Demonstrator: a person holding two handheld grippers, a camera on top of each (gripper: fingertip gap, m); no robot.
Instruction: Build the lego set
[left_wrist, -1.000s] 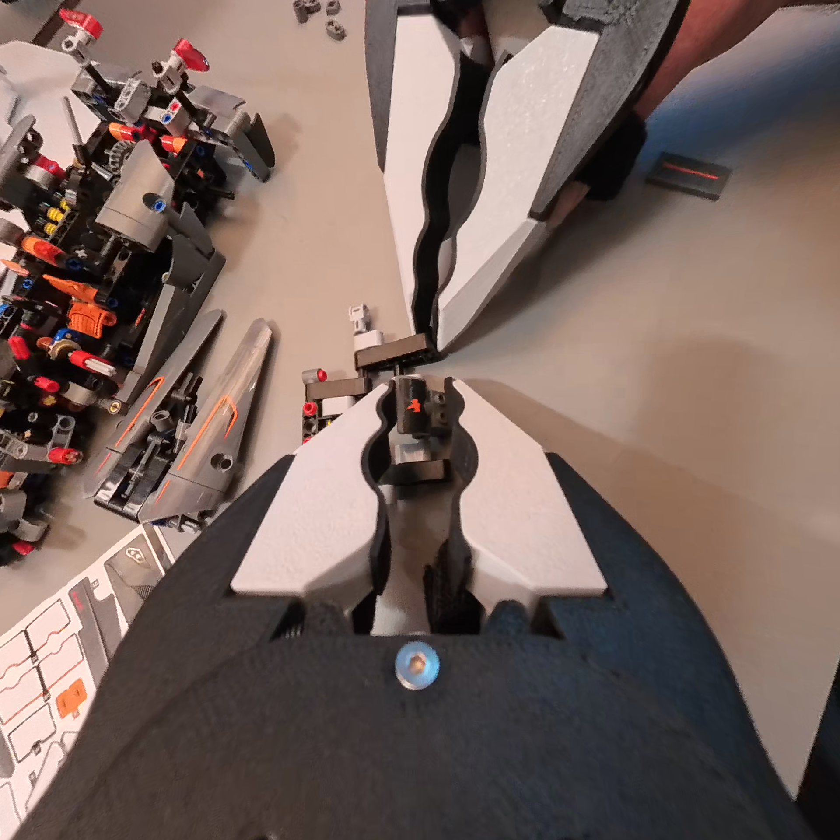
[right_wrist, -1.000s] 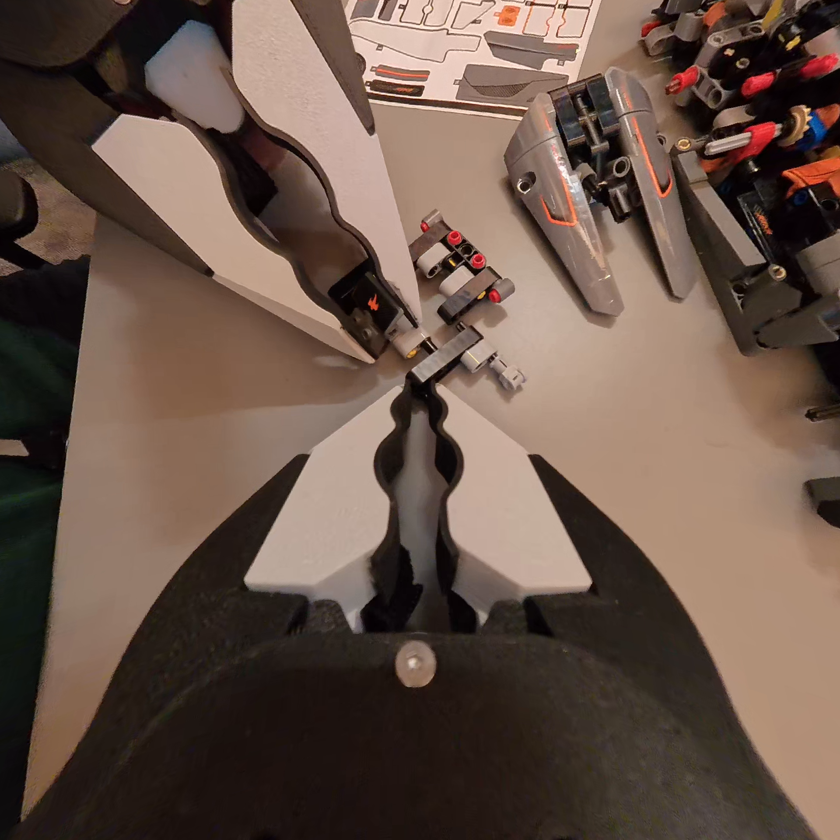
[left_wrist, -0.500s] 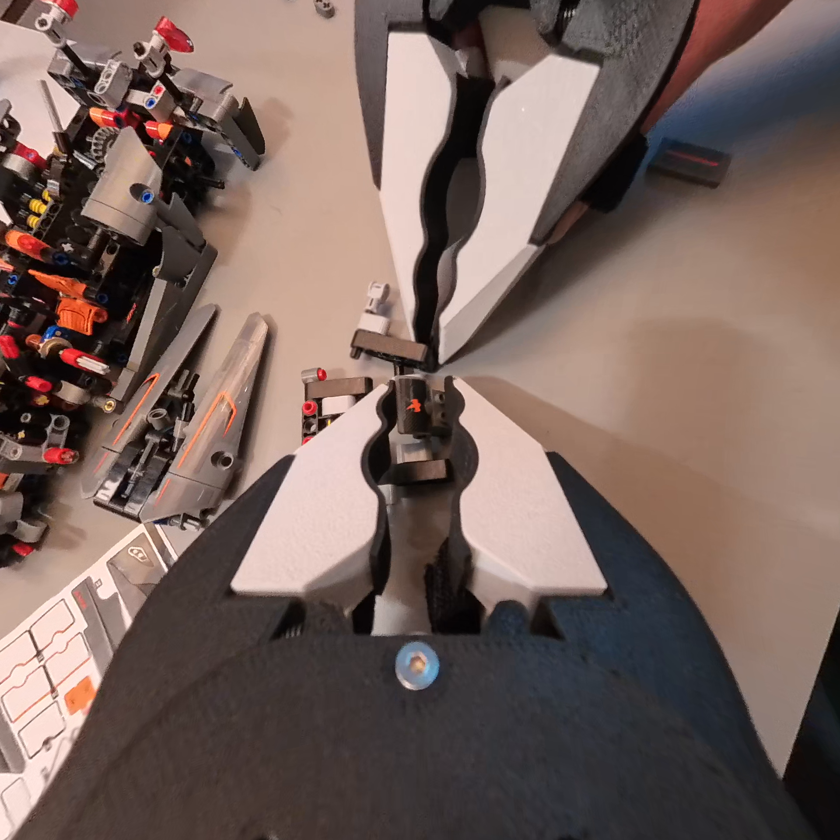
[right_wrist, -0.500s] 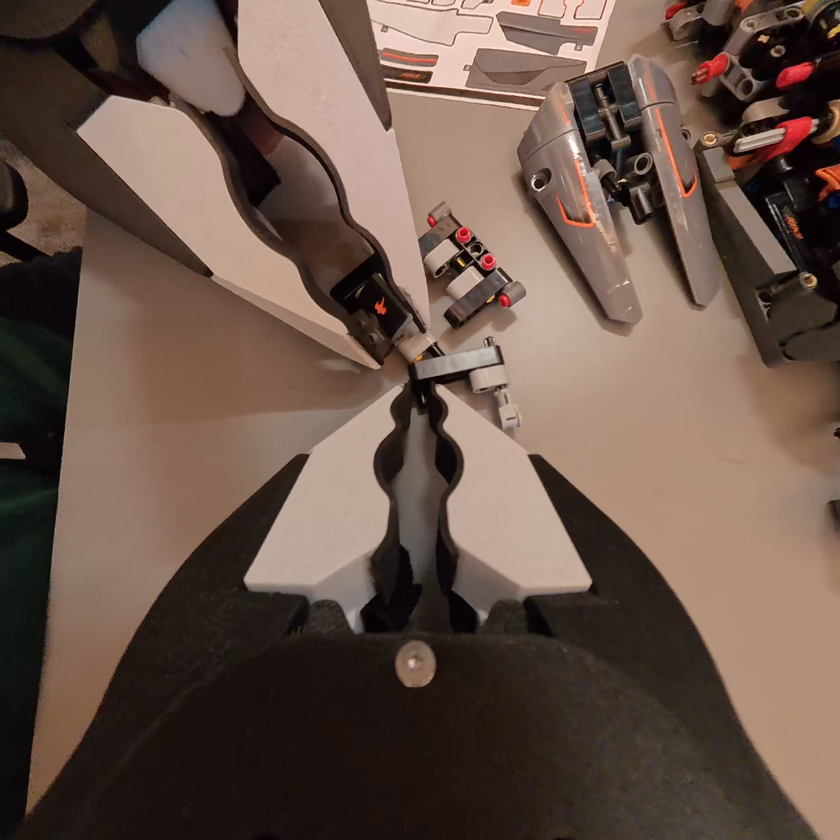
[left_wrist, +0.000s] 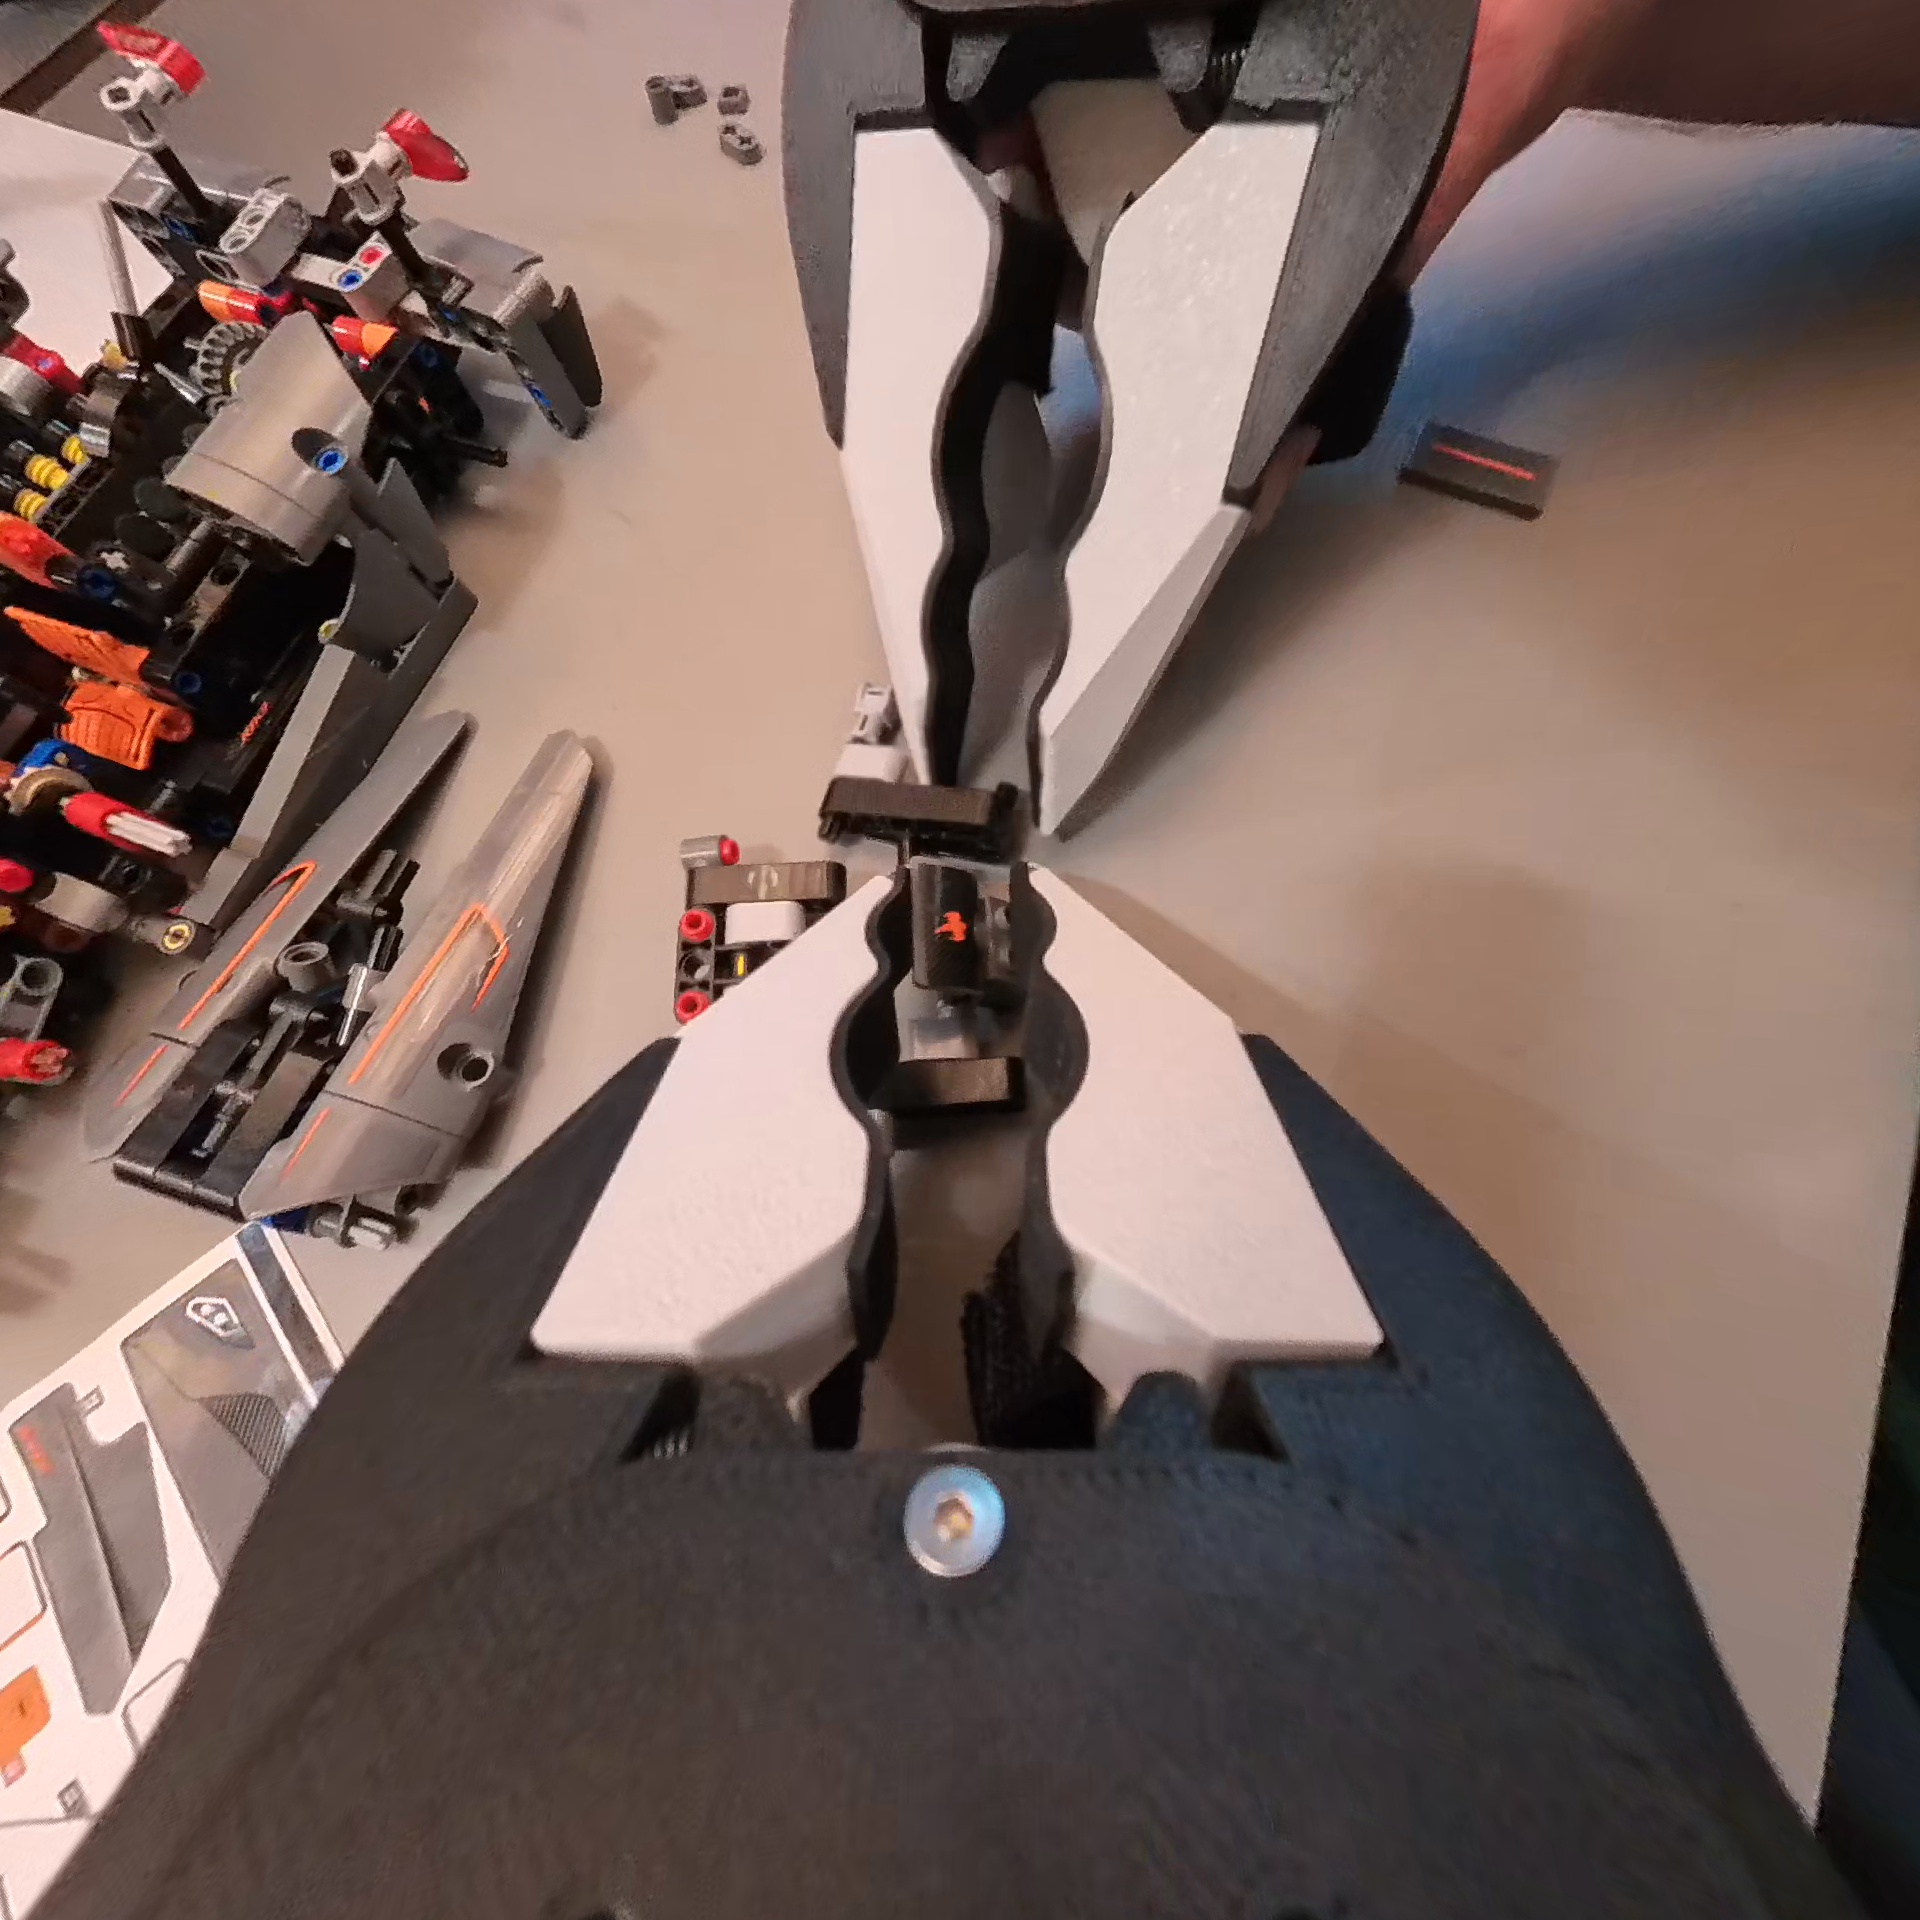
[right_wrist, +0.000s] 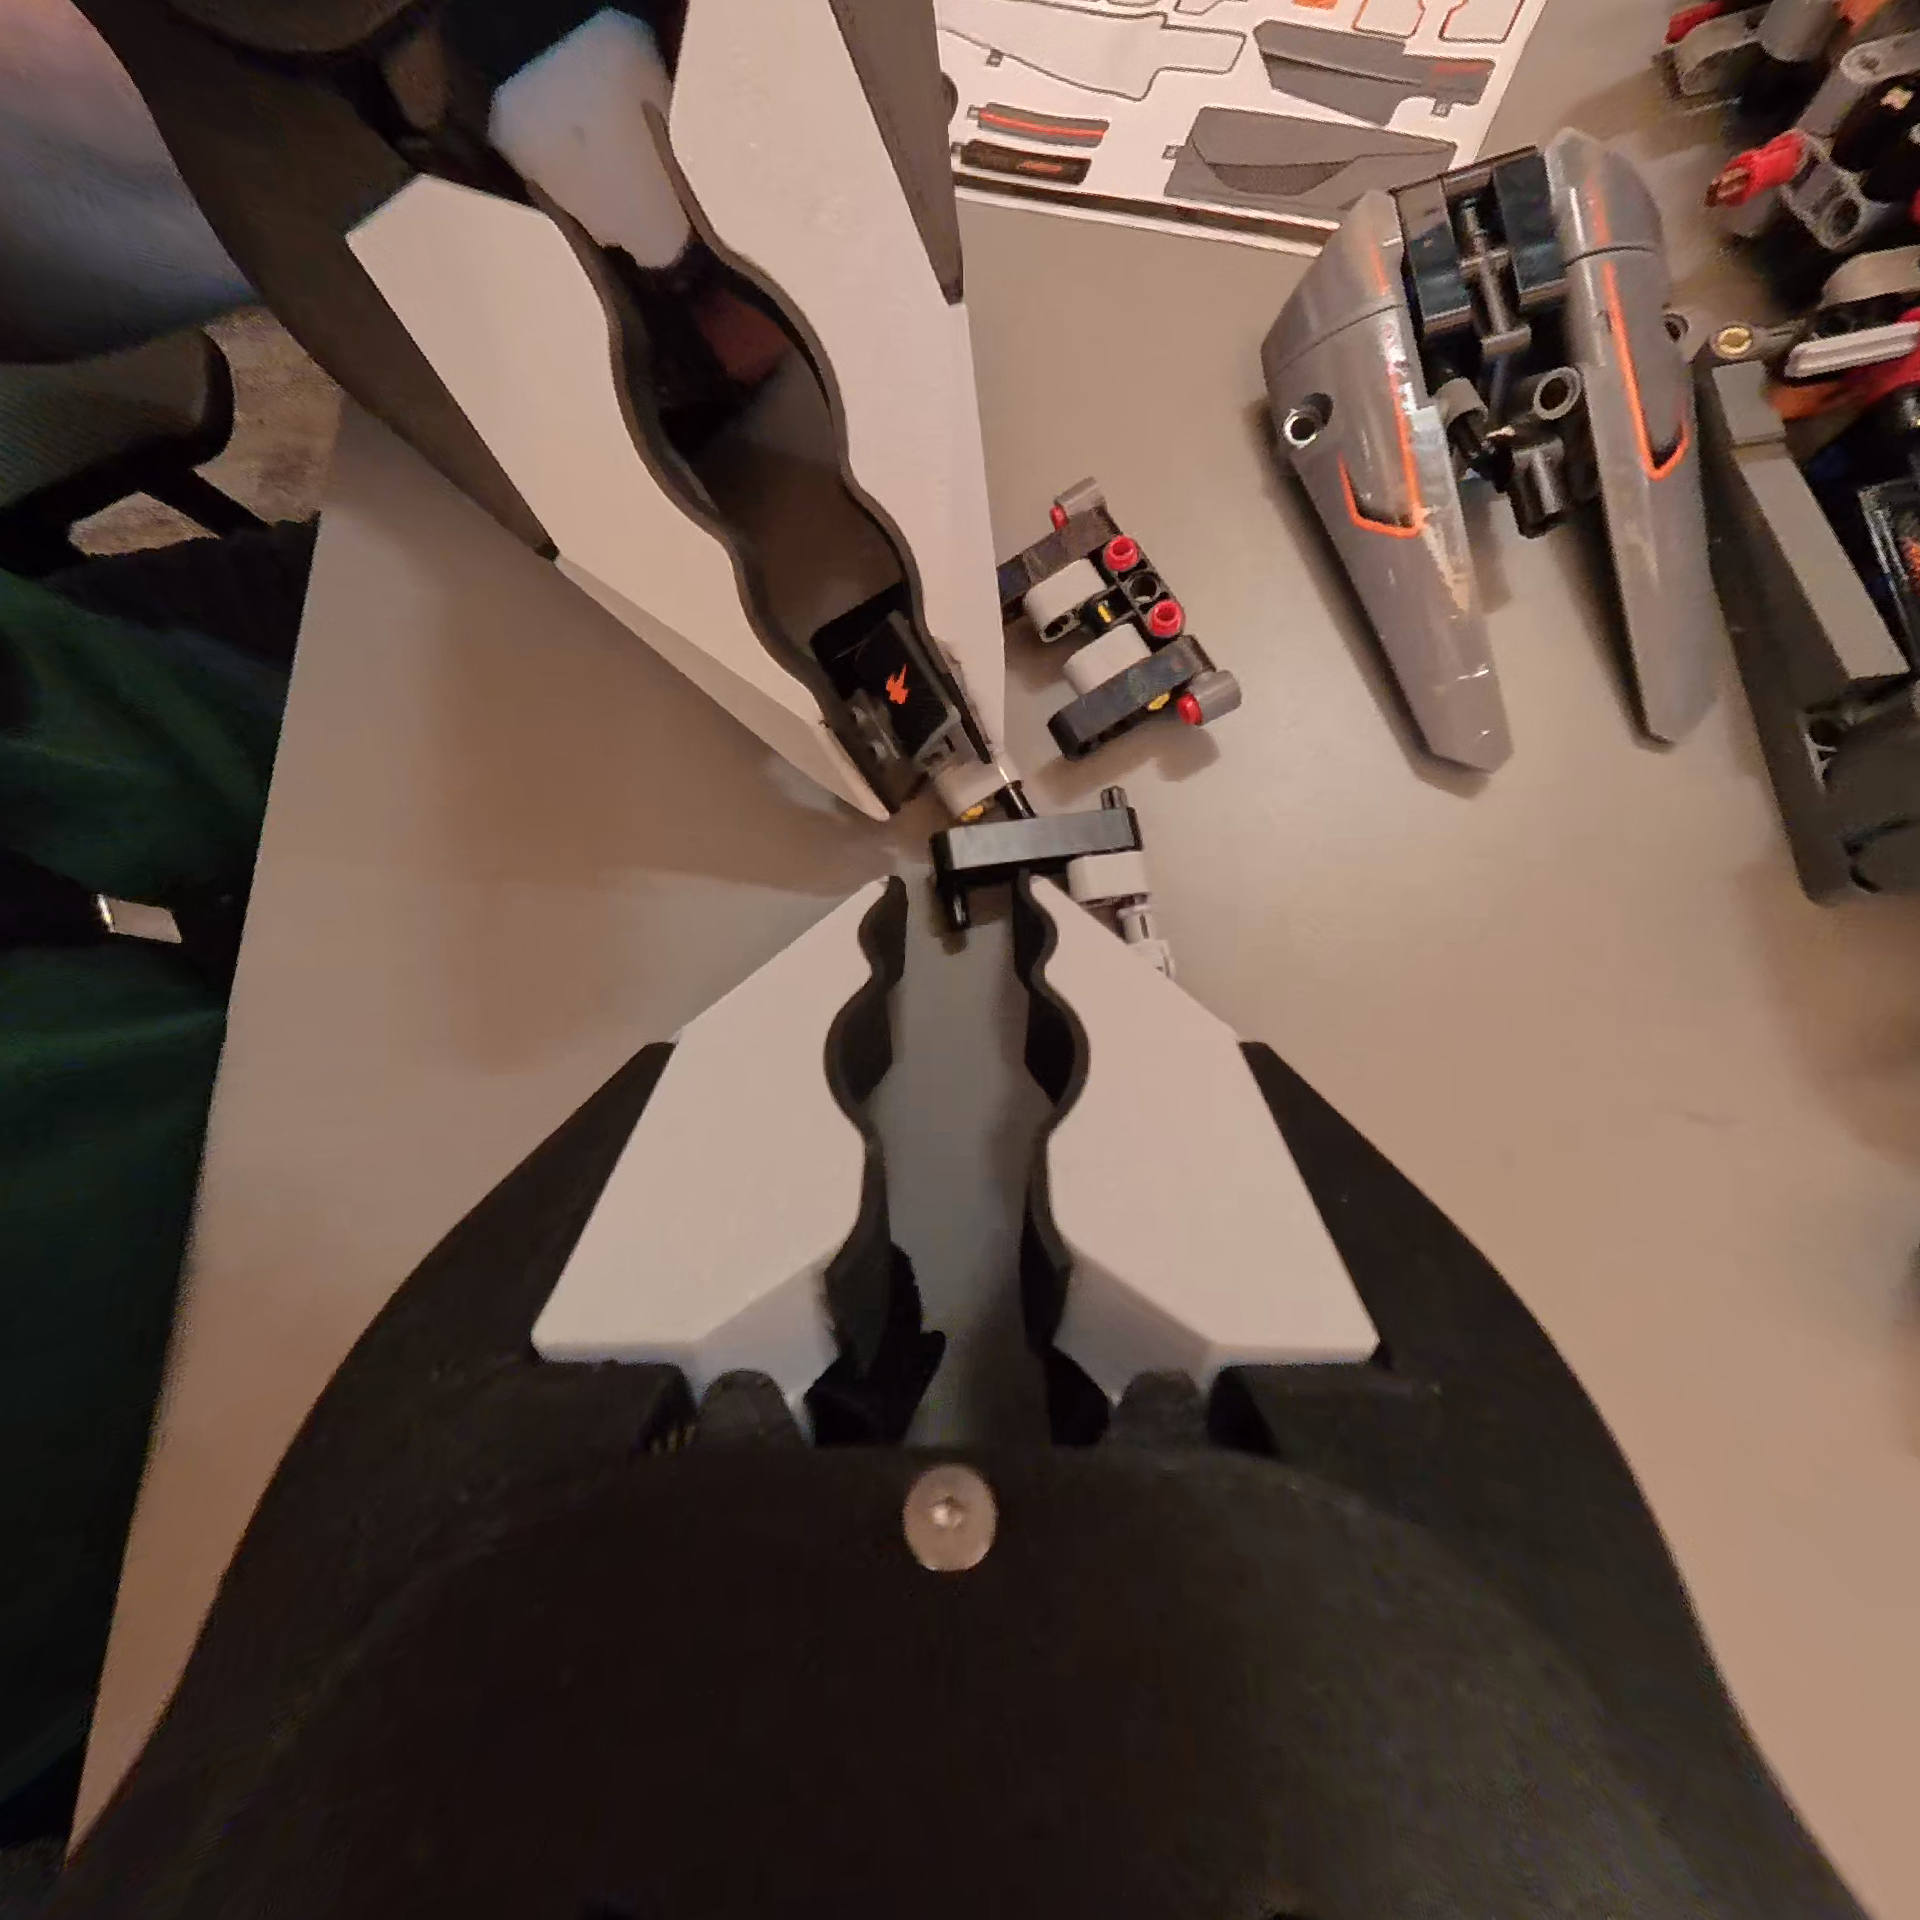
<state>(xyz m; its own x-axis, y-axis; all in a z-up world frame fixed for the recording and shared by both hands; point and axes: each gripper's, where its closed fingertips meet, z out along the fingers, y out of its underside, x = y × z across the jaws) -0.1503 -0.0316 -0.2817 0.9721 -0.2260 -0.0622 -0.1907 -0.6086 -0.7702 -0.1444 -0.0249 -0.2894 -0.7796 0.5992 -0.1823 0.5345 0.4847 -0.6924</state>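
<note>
My left gripper (left_wrist: 956, 883) is shut on a small black piece with an orange mark (left_wrist: 945, 930), with a grey part at its tip. It also shows in the right wrist view (right_wrist: 940, 774), where the piece (right_wrist: 883, 686) sits deep between its fingers. My right gripper (right_wrist: 961, 883) is slightly open, tip to tip with the left one, and it comes in from the top of the left wrist view (left_wrist: 992, 800). A black beam (right_wrist: 1039, 840) with a light grey connector (right_wrist: 1107, 878) lies crosswise between the two tips, its end pin loose in the right gripper's gap. The beam also shows in the left wrist view (left_wrist: 904, 802).
A small black and grey subassembly with red pins (right_wrist: 1122, 634) lies beside the tips. Grey wing panels with orange lines (left_wrist: 343, 987), the large model (left_wrist: 156, 468) and a sticker sheet (left_wrist: 104, 1455) lie beyond it. A black tile (left_wrist: 1475, 468) and small grey pieces (left_wrist: 707, 104) lie farther off. Both grippers' tips are close together, under 4 cm apart. The black tile (left_wrist: 1475, 468) is about 15 centimetres from both grippers' fingertips.
The right gripper's jaws have widened from nearly shut. The black beam has swung round to lie crosswise at the left gripper's tip. The left gripper keeps its hold.
</note>
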